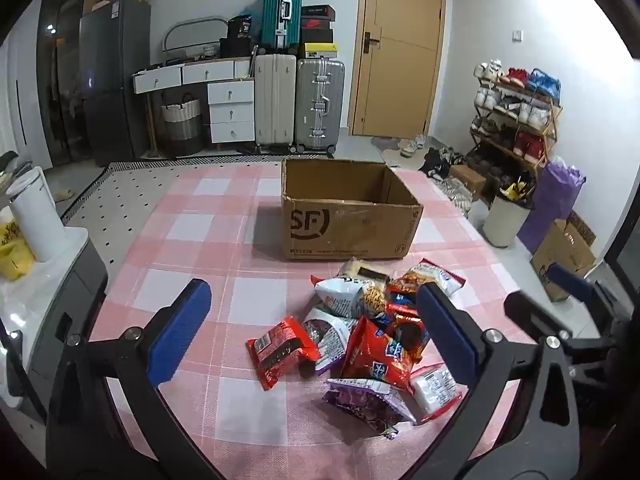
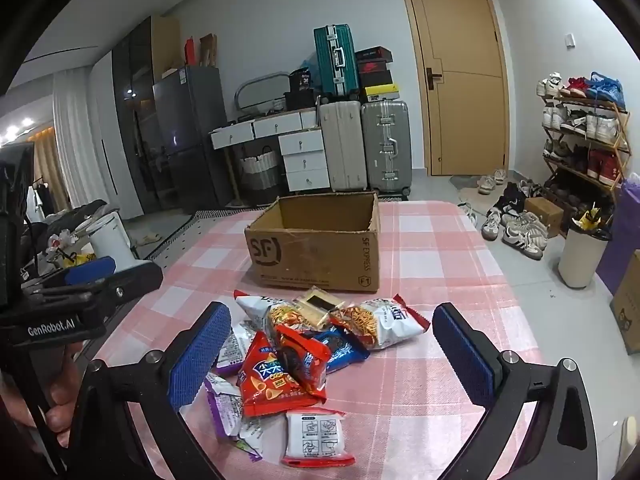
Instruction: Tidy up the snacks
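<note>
A heap of snack packets (image 1: 372, 332) is seen lying on the counter (image 1: 200, 224), which is covered by a soft cloth checked in pink and white. The packets are made of crinkled, glossy foil and plastic: a red packet (image 1: 280, 350) lies a little apart at the left edge of the heap, a white-and-red flat packet (image 2: 316, 436) lies at the near edge, and purple, blue and white bags are piled loosely over one another between them.

Just behind the heap an open cardboard box (image 1: 348, 228) is placed, rectangular, with worn, ragged top edges and a dark printed logo on its front wall. Nothing can be seen inside it from these views.

The left gripper (image 1: 316, 328) is held above the counter with its fingers (image 1: 180, 328) spread wide and nothing between them; the pads are blue and finely ribbed, set on black angular arms. The right gripper (image 2: 340, 356) is likewise spread wide and empty, its fingers (image 2: 200, 356) framing the heap from the near side.

Bare cloth is left to the left of the heap and around the box. The right edge of the counter runs close to the packets, with a white bin (image 1: 506, 220) on the floor beyond it.
</note>
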`<state>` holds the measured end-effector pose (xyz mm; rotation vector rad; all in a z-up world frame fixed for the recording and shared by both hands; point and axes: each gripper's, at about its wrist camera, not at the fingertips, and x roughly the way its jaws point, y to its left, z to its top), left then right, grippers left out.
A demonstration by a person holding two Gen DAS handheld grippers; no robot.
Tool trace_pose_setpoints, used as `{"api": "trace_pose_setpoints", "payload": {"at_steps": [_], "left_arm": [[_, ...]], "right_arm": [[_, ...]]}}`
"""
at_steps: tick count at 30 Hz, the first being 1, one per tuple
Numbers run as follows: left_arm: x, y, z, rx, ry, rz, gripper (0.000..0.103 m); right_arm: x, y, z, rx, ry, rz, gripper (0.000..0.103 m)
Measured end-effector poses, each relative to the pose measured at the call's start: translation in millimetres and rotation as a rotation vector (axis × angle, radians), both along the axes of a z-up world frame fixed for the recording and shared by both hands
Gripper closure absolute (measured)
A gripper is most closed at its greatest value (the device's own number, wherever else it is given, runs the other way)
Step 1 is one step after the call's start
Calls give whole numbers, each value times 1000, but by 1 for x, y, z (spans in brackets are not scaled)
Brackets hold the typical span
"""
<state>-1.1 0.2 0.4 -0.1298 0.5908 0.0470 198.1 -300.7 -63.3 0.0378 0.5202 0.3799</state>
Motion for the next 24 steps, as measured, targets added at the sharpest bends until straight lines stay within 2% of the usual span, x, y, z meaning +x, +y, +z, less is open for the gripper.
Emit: {"api": "trace_pose_setpoints", "payload": {"at_steps": [2, 3, 10, 24], "left_arm": [[-3, 3, 2, 9, -8, 1, 1], [-1, -4, 2, 88, 18, -6, 1], [-2, -4, 5, 54, 18, -23, 1], [-2, -7, -5, 36, 18, -32, 1]], "right_arm": [[2, 0, -1, -2, 9, 5, 0], [1, 1, -1, -2, -4, -3, 0], [4, 0, 1, 8, -7, 3, 0], [0, 1, 0, 25, -12, 13, 0]]}}
